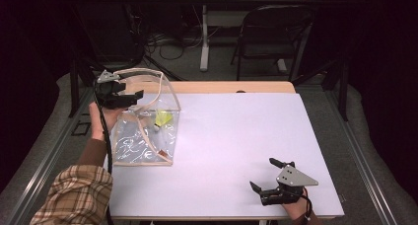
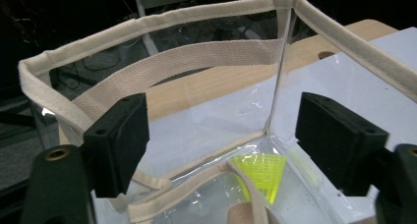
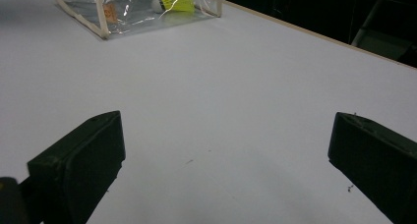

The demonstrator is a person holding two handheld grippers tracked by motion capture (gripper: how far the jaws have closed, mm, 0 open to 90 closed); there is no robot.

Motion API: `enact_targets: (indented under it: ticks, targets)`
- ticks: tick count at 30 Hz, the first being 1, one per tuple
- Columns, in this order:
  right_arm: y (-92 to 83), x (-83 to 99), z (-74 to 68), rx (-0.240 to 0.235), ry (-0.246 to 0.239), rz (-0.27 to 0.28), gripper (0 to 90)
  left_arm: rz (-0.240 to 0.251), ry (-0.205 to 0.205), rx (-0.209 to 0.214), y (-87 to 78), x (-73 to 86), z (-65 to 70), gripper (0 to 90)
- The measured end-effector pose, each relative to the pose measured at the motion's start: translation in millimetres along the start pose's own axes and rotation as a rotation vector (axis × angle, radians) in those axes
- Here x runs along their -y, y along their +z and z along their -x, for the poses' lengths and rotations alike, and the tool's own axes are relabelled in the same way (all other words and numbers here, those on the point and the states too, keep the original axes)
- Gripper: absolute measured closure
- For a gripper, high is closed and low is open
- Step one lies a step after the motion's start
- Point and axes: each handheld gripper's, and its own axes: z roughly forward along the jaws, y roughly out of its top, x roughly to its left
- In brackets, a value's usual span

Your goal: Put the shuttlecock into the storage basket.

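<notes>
A clear plastic bag (image 1: 143,145) with beige fabric trim stands open at the table's left side. Inside it lies a yellow shuttlecock (image 1: 162,119), which also shows in the left gripper view (image 2: 260,174) and far off in the right gripper view (image 3: 174,0). My left gripper (image 1: 135,98) hovers at the bag's back left rim, open. In its own view the bag's rim (image 2: 196,15) and a beige strap (image 2: 187,62) curve behind my left gripper (image 2: 221,121); nothing is between the jaws. My right gripper (image 1: 261,173) rests near the table's front right edge, open, and is seen empty over the white top (image 3: 226,135).
The white table top (image 1: 231,131) spreads between bag and right gripper. A bare wooden strip (image 1: 222,87) runs along the far edge. Beyond it stand a dark folding chair (image 1: 273,32) and a table leg (image 1: 204,37), with cables on the floor.
</notes>
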Motion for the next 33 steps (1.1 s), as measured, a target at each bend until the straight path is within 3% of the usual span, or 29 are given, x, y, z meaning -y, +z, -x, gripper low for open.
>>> enact_targets:
  ticks: [17, 33]
  targets:
    - [0.0, 0.5, 1.3, -0.001, 0.003, -0.001, 0.1, 0.007, 0.029, 0.01, -27.7, 10.0, 2.3, 4.8]
    - [1.5, -0.6, -0.4, -0.004, 0.0, -0.007, 0.1, 0.051, 0.083, 0.046, -55.8, 21.8, 27.3, 0.3]
